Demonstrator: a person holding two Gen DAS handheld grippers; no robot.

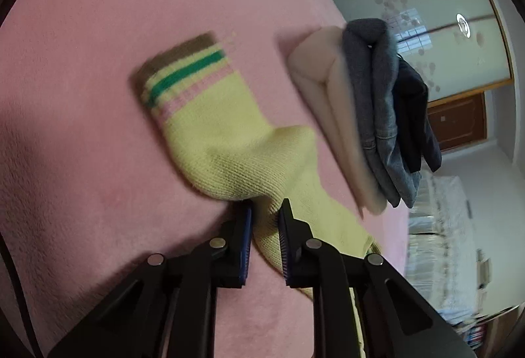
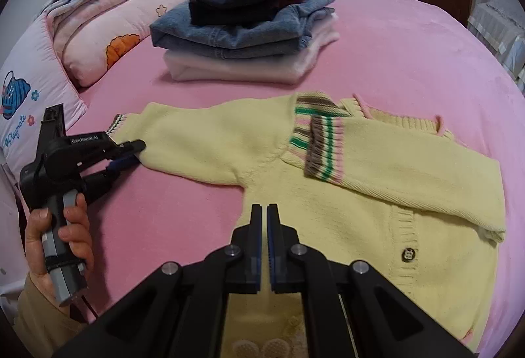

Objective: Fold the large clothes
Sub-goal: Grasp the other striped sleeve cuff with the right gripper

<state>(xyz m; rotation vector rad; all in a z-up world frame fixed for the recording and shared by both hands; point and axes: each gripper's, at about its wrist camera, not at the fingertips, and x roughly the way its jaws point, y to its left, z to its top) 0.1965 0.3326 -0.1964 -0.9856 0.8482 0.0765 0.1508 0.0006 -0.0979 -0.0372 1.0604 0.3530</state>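
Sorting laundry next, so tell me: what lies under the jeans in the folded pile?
Under the jeans lies a folded pale pink garment, resting on the pink bedcover. A dark garment sits on top. Anything between the layers is covered.

The white pillowcase with a blue cartoon bag print (image 2: pixel 23 115) bears the cursive word "Playmate"; white lettering on the black left hand-held gripper (image 2: pixel 133 152) is too blurred to read.
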